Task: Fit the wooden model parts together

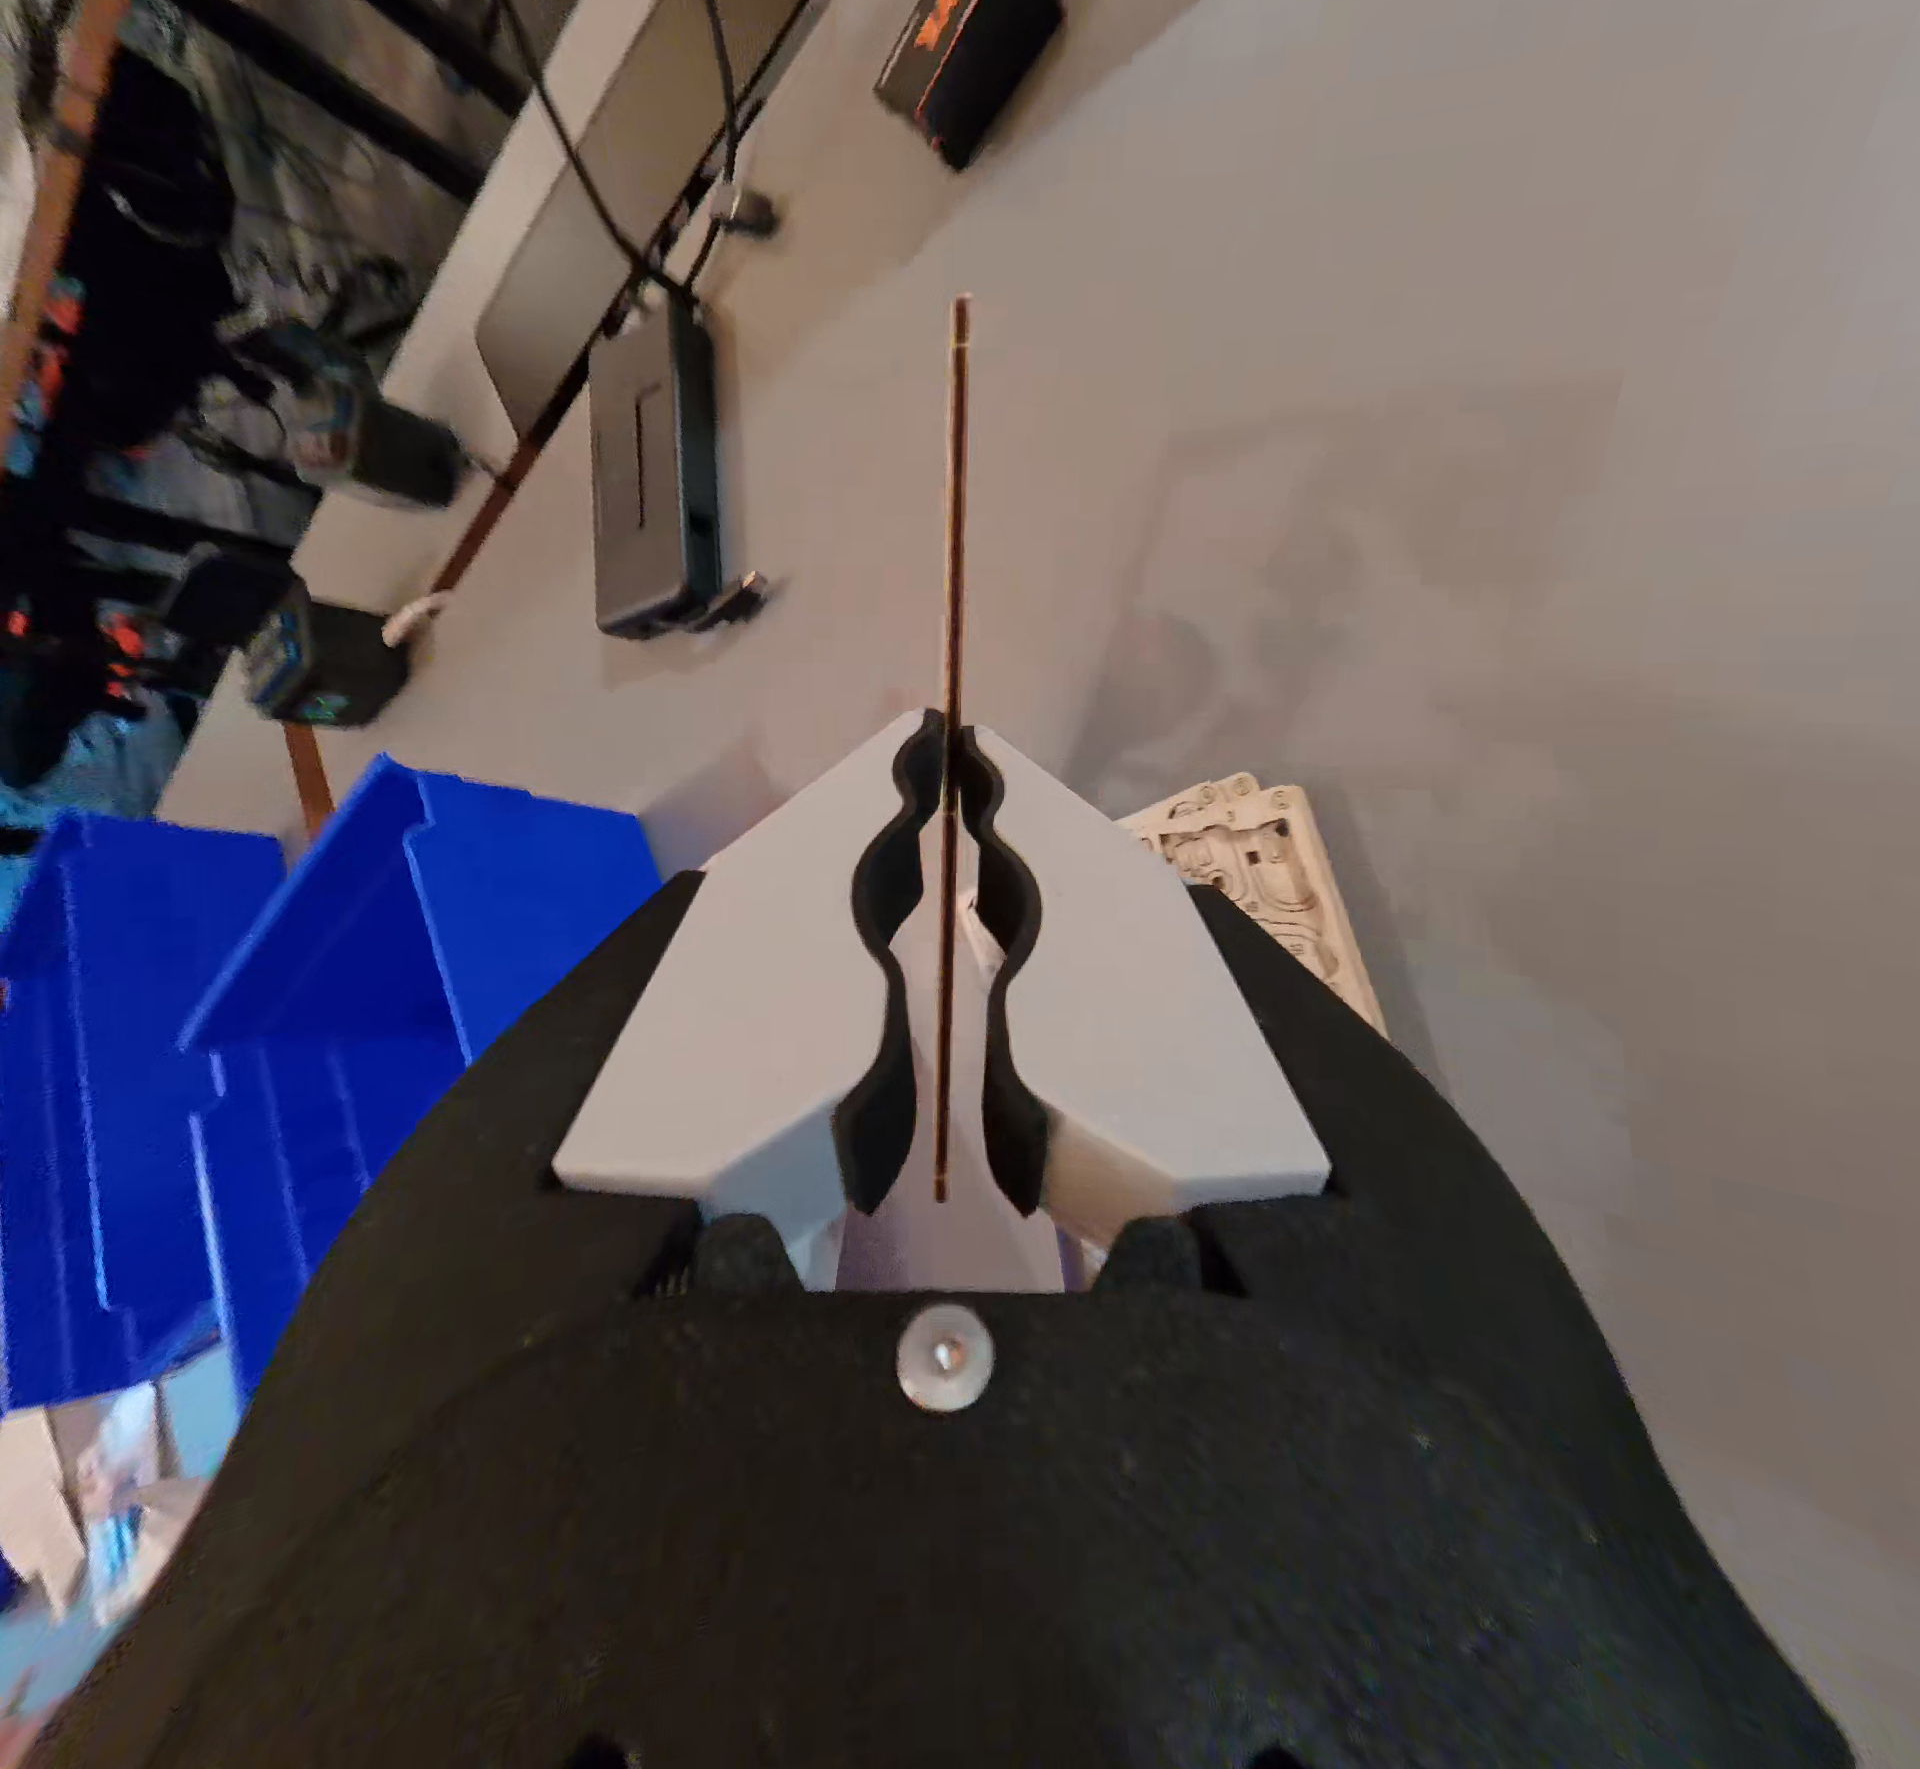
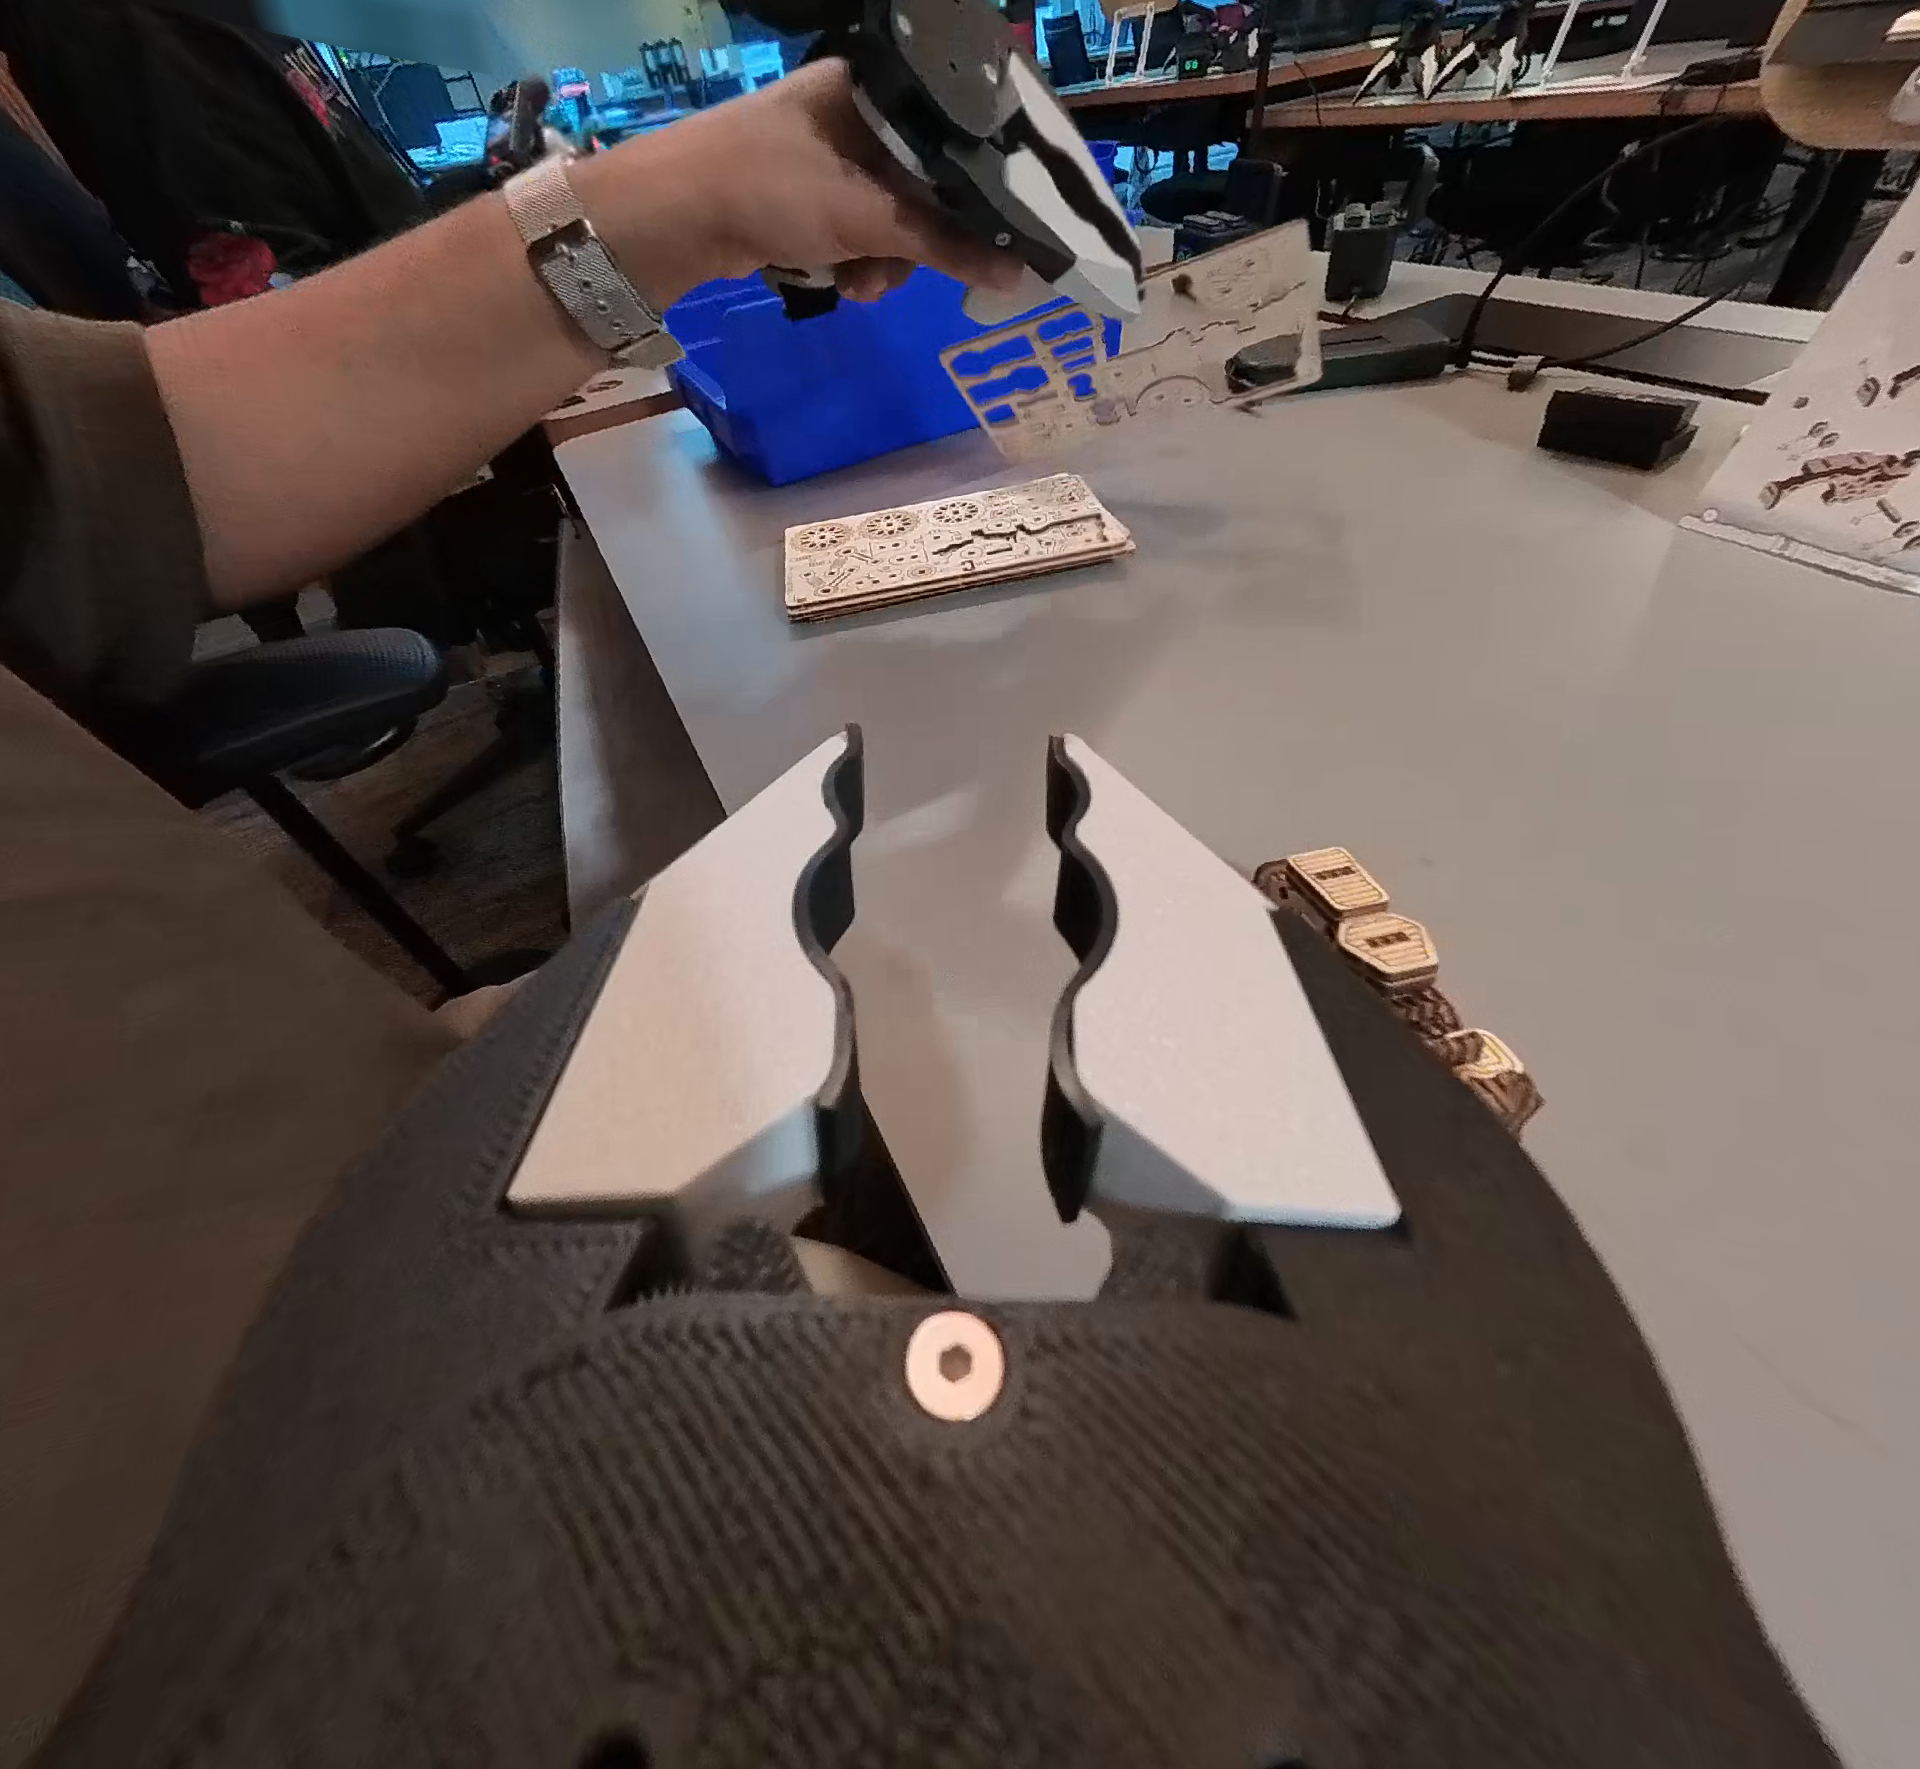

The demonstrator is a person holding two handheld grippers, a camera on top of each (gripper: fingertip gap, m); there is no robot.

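Note:
My left gripper (image 1: 948, 732) is shut on a thin laser-cut wooden sheet (image 1: 958, 514), seen edge-on as a dark line. In the right wrist view the left gripper (image 2: 1127, 291) holds that sheet (image 2: 1153, 348) in the air above the grey table (image 2: 1455, 732), a hand on its handle. A stack of wooden part sheets (image 2: 951, 540) lies flat on the table below it; the stack also shows in the left wrist view (image 1: 1262, 872). My right gripper (image 2: 951, 763) is open and empty, low over the table's near edge. A partly built wooden model (image 2: 1392, 971) sits just right of it.
Blue bins (image 1: 343, 981) stand at the table's left edge, also in the right wrist view (image 2: 831, 389). A black box (image 1: 971, 46), a grey device (image 1: 649, 493) with cables and an instruction sheet (image 2: 1829, 472) lie at the far side. An office chair (image 2: 312, 701) stands beside the table. Tip to tip, the grippers are about 30 cm apart. My left gripper is the nearer one to the grey device (image 1: 649, 493): about 25 cm, against 50 cm.

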